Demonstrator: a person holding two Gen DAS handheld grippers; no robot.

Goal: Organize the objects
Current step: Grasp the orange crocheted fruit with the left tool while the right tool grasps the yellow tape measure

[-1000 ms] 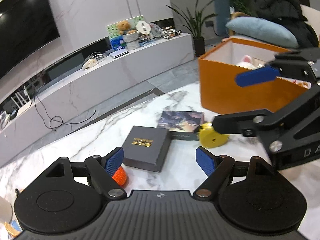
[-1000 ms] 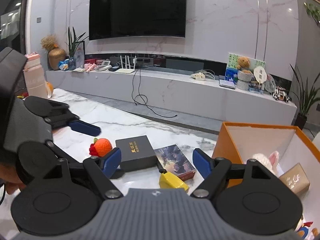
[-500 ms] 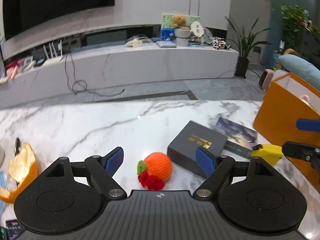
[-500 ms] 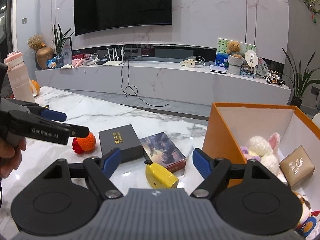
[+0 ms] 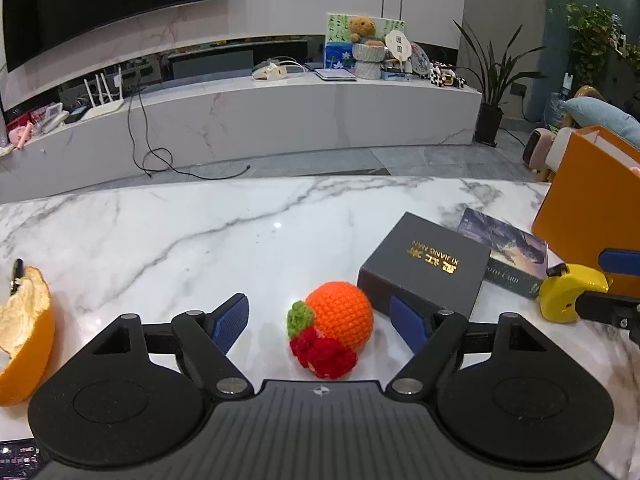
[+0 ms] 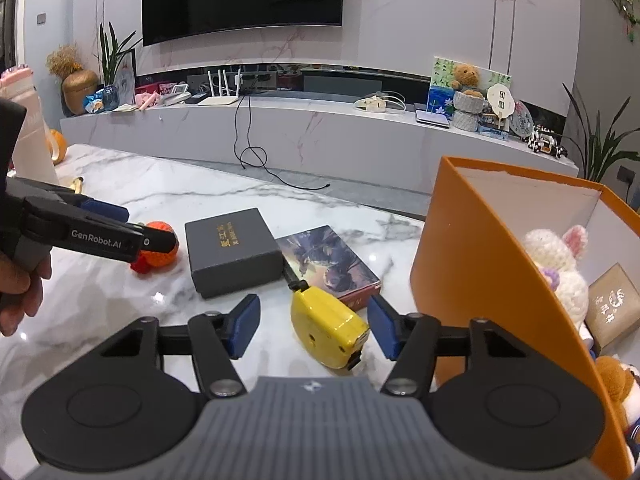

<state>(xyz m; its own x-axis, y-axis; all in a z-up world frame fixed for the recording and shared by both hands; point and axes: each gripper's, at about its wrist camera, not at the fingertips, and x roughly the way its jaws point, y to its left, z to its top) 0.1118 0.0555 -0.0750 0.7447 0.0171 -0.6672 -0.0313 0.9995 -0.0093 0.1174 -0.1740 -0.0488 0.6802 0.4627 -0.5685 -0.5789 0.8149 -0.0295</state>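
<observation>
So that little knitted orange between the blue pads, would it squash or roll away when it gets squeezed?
The knitted orange looks like soft yarn, so it would probably squash a little rather than slip. Its round body could roll on the smooth marble table, though the red knitted bit beneath may steady it. It is probably light.

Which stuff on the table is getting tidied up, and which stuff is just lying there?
For the tidying:
- crochet orange, between the closing left gripper
- yellow tape measure, between the closing right gripper
- dark gift box
- photo card box
- orange storage box

Just lying about:
- orange peel
- pink bottle
</observation>
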